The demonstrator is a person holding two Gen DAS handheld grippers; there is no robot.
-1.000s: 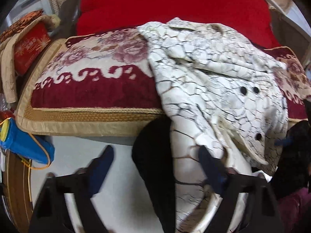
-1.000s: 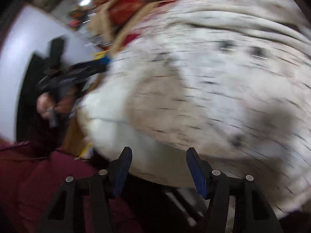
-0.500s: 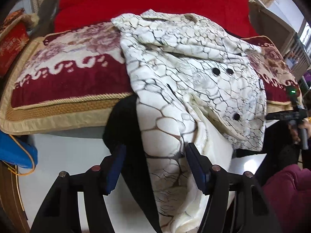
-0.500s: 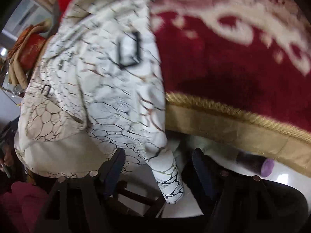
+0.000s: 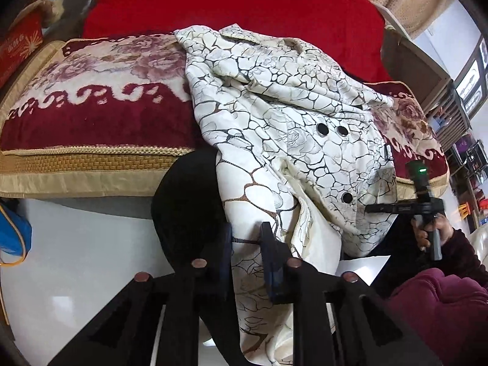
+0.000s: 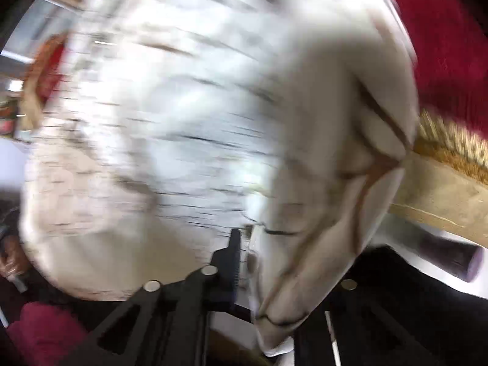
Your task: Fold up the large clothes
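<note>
Cream jacket [image 5: 292, 128] with a crackle print and dark round buttons lies lengthwise over the sofa's red floral cushion [image 5: 91, 103], its hem hanging off the front edge, where the left gripper [image 5: 246, 244] and right gripper [image 6: 244, 244] have just closed, each pinching a fold.

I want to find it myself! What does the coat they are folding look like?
Find the big red sofa cushion with pink roses and a gold edge. The coat lies across it and hangs over the front. It is the only cream thing there, with dark crackle lines like dry mud and shiny black buttons.
</note>
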